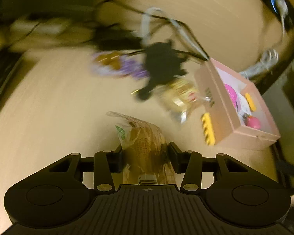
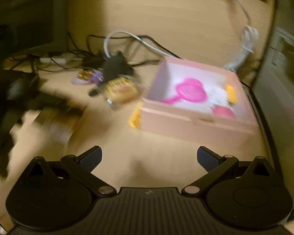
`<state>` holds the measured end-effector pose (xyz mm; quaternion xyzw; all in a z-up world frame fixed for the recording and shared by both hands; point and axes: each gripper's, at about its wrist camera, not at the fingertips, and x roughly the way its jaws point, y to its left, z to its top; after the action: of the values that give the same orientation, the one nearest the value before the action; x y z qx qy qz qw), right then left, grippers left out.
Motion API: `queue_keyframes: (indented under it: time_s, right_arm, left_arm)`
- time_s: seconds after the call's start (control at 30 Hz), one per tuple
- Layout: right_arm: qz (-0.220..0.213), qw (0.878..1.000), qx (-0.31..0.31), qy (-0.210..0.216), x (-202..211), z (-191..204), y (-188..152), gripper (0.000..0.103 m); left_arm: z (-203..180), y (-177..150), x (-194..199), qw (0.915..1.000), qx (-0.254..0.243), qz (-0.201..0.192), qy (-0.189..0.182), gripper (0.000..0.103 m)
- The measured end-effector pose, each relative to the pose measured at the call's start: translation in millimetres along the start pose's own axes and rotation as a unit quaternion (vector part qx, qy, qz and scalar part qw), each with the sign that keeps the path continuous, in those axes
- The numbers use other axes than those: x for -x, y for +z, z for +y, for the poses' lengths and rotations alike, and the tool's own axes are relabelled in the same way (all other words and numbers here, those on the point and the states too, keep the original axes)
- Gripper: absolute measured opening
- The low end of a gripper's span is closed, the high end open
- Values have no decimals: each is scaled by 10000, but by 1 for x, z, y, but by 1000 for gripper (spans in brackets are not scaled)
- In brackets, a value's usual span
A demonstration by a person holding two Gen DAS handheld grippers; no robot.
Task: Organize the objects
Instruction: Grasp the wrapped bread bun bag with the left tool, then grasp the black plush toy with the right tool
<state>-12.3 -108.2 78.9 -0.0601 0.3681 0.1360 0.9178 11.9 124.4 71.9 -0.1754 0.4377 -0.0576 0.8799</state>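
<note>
Left gripper point(image 1: 145, 156), closed on a clear packet point(image 1: 145, 146) of brown, net-patterned contents: both pads press its sides, and the packet runs forward from between the fingers over the table point(image 1: 49, 107), a green leaf mark on its upper left and a barcode label near the gripper body. Right gripper point(image 2: 149, 156), jaws spread wide with nothing between them, above bare tabletop. Pink box point(image 1: 237, 105), open-topped, at the right of the table; in the right wrist view it lies ahead and to the right of the open gripper. Inside the box: a pink round object with a handle point(image 2: 188, 92), a smaller pink object point(image 2: 223, 111) and a yellow piece point(image 2: 231, 94). A yellow strip point(image 1: 207, 129) with dark marks lies just beside the box's near outer wall. A gold packet point(image 1: 182, 94) sits close to the box on its left; a purple packet point(image 1: 117, 64) lies farther left. A black object point(image 1: 162, 64) lies between them, its form lost to blur. Black and white cables point(image 2: 127, 37) loop behind these items. In the right wrist view the packet held by the left gripper appears at far left, heavily smeared by motion
</note>
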Motion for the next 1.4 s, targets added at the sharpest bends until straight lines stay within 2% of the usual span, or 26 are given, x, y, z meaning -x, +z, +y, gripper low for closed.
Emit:
queue_keyframes:
  time_s: [0.1, 0.23, 0.33, 0.43, 0.53, 0.6, 0.63, 0.77, 0.87, 1.0, 1.07, 1.23, 1.33, 1.4]
  right_arm:
    - [-170, 9987, 220, 417, -22, 32, 33, 103]
    - [-339, 9953, 392, 821, -63, 77, 80, 103]
    - [-158, 9938, 312, 1060, -113, 108, 115, 94]
    - [-87, 9972, 379, 643, -164, 133, 136, 93]
    - [-44, 9990, 368, 240, -201, 138, 147, 81]
    - [51, 9996, 197, 185, -217, 131, 150, 64]
    - [63, 9997, 72, 208, -224, 128, 151, 64]
    - [-65, 9997, 71, 221, -223, 126, 146, 64]
    - [31, 9989, 287, 356, -215, 133, 130, 61]
    - [-91, 9966, 715, 396, -192, 141, 97, 60]
    - [54, 9959, 640, 644, -181, 140, 84, 56]
    - [209, 9939, 619, 891, -142, 132, 52, 56]
    - [315, 9921, 647, 1027, -124, 127, 43, 56]
    - [182, 9924, 695, 1003, -113, 122, 47, 56]
  left_arm:
    - [43, -13, 31, 9978, 649, -85, 125, 49]
    - [86, -28, 70, 9933, 1066, -257, 355, 49]
    - [111, -37, 91, 9899, 1309, -386, 386, 49]
    - [130, -41, 101, 9873, 1515, -339, 328, 49]
    - [143, -45, 111, 9861, 1570, -392, 383, 49]
    - [151, -47, 115, 9847, 1651, -398, 401, 49]
    - [155, -47, 116, 9844, 1666, -380, 421, 49]
    - [168, -50, 119, 9835, 1715, -285, 491, 49]
    - [166, -46, 115, 9853, 1643, -244, 407, 49]
    - [151, -37, 102, 9899, 1399, -150, 189, 49]
    - [144, -33, 94, 9909, 1340, -76, 77, 49]
    - [123, -27, 78, 9931, 1161, 59, -185, 49]
    - [113, -25, 71, 9934, 1101, 109, -288, 49]
    - [109, -24, 68, 9933, 1099, 125, -322, 49]
